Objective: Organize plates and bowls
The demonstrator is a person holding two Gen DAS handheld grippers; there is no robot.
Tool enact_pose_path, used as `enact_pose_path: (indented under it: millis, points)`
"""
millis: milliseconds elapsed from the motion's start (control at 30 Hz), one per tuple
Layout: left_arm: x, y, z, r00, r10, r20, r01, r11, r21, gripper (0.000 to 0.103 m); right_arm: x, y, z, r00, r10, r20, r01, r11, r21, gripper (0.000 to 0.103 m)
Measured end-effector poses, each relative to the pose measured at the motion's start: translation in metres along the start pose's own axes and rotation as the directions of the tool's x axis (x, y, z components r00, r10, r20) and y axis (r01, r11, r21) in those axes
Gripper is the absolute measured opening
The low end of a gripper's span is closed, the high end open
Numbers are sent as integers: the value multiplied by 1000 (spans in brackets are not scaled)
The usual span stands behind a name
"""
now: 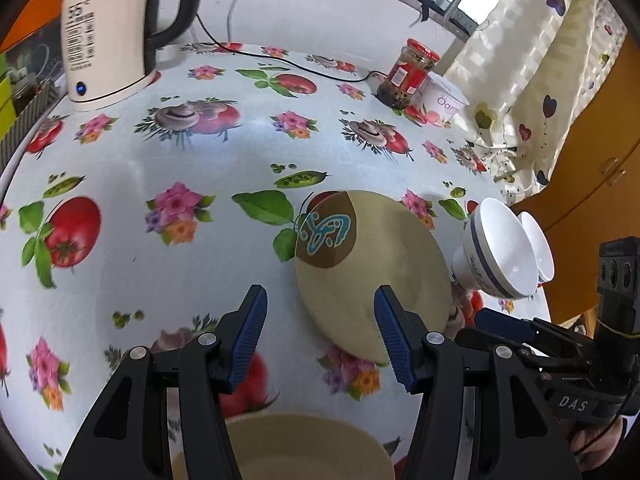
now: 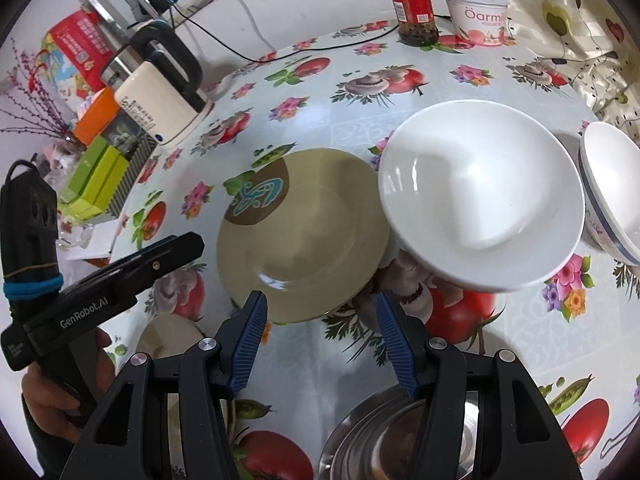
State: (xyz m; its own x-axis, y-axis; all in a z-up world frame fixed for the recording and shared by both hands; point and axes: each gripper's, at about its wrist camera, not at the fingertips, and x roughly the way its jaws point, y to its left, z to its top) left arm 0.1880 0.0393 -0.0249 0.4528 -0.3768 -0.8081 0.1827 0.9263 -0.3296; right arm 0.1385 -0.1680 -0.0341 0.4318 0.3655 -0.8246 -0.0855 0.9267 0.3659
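Two hand-held grippers hover over the table (image 1: 168, 168), both spread wide and holding nothing. The left hand-held gripper (image 1: 320, 336) has the tan plate (image 1: 372, 272) just ahead, right of its centre line; a second tan plate (image 1: 288, 448) lies beneath it. The right hand-held gripper (image 2: 320, 340) faces the same plate, with a white bowl (image 2: 480, 196) overlapping the plate's right edge and a rimmed bowl (image 2: 612, 196) beyond. A kettle (image 1: 108, 36) and jar (image 1: 408, 72) stand at the far side.

Table (image 2: 328, 128) under a floral fruit-print oilcloth. At centre, a tan plate (image 2: 304, 236). At 3 o'clock, a white bowl (image 2: 480, 196) and a blue-rimmed bowl (image 2: 612, 196). At 10 o'clock, a cream electric kettle (image 2: 160, 104). At 1 o'clock, a red-lidded jar (image 2: 414, 6) beside a yogurt tub (image 2: 478, 16). At 6 o'clock, a steel bowl (image 2: 360, 436).
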Motion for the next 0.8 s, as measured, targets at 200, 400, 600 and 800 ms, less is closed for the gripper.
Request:
enact_pose_path:
  millis: [200,400,600,800]
  points:
    - [17,-6,9,999,13,-47,-12,999,30,57,8,-1,5,1000,-20,-19,20,1000,8,57]
    - [30,-2,13,997,4,-78,-2,1000,24,53,18,-1,7,998,-40,-49,41,999,11,57]
    - [39,1,17,995,-7,-101,9,1000,18,49,29,0,11,996,-57,-72,58,998,11,54]
    - [46,1,19,993,-21,-120,24,999,21,41,39,-1,15,994,-69,-89,71,997,24,46]
